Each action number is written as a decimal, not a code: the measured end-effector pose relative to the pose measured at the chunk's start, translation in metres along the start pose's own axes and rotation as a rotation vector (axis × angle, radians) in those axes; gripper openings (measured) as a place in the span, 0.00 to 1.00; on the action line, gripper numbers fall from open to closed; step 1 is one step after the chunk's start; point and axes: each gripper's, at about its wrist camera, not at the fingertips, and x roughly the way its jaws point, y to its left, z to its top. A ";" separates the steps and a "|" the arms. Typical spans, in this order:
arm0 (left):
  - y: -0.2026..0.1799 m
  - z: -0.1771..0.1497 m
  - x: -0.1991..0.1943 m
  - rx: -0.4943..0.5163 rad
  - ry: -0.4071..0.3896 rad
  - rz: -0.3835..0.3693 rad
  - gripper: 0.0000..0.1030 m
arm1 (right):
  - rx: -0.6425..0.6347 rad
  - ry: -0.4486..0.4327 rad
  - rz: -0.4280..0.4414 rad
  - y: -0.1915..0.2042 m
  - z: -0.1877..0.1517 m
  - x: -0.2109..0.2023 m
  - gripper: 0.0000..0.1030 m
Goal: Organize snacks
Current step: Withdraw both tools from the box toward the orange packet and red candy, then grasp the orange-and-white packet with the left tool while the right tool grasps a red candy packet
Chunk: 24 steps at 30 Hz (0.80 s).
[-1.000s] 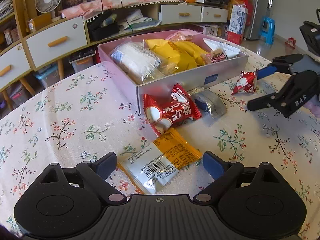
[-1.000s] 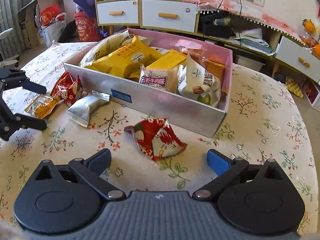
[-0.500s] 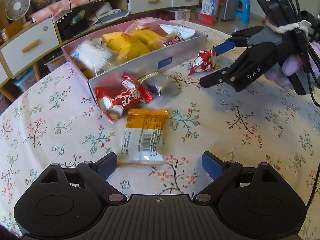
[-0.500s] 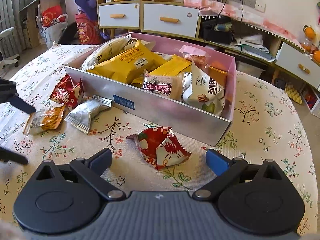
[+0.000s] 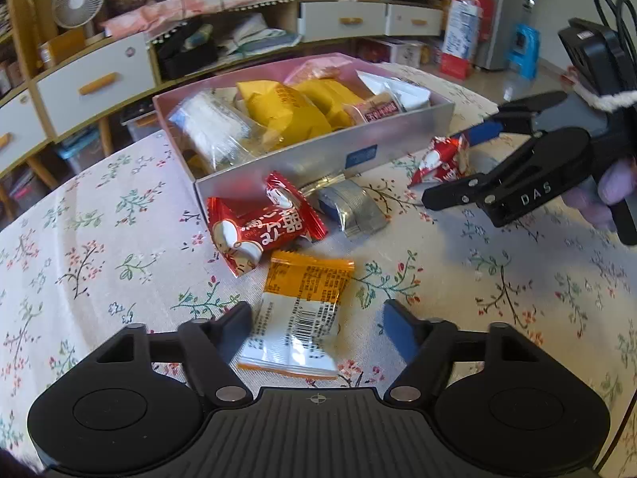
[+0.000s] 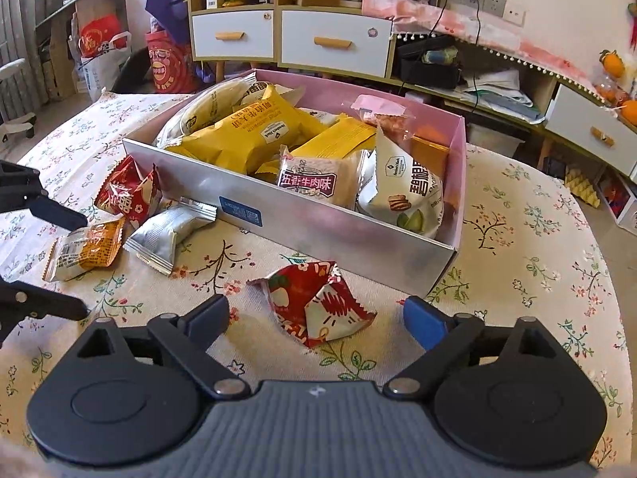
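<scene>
A silver-and-pink box full of snack packs sits mid-table. My left gripper is open, its fingers on either side of an orange-and-white packet lying flat on the cloth. Behind that packet lie a red packet and a silver packet. My right gripper is open, its fingers on either side of a small red-and-white packet lying by the box front.
The table wears a floral cloth. Low cabinets with white drawers and cluttered shelves stand beyond the table. Bags sit on the floor at the far left.
My left gripper has moved forward so the orange-and-white packet now lies between its fingers. My right gripper has edged closer to the small red-and-white packet. Both stay open.
</scene>
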 end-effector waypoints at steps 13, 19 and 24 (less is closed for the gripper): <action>-0.009 0.015 0.004 -0.220 0.041 0.165 0.37 | -0.001 -0.002 0.040 0.005 0.002 -0.004 0.63; -0.017 0.017 0.004 -0.269 0.052 0.215 0.36 | -0.013 0.002 0.067 0.008 0.003 -0.006 0.44; -0.025 0.016 0.001 -0.292 0.057 0.216 0.36 | -0.019 0.016 0.097 0.008 0.004 -0.010 0.30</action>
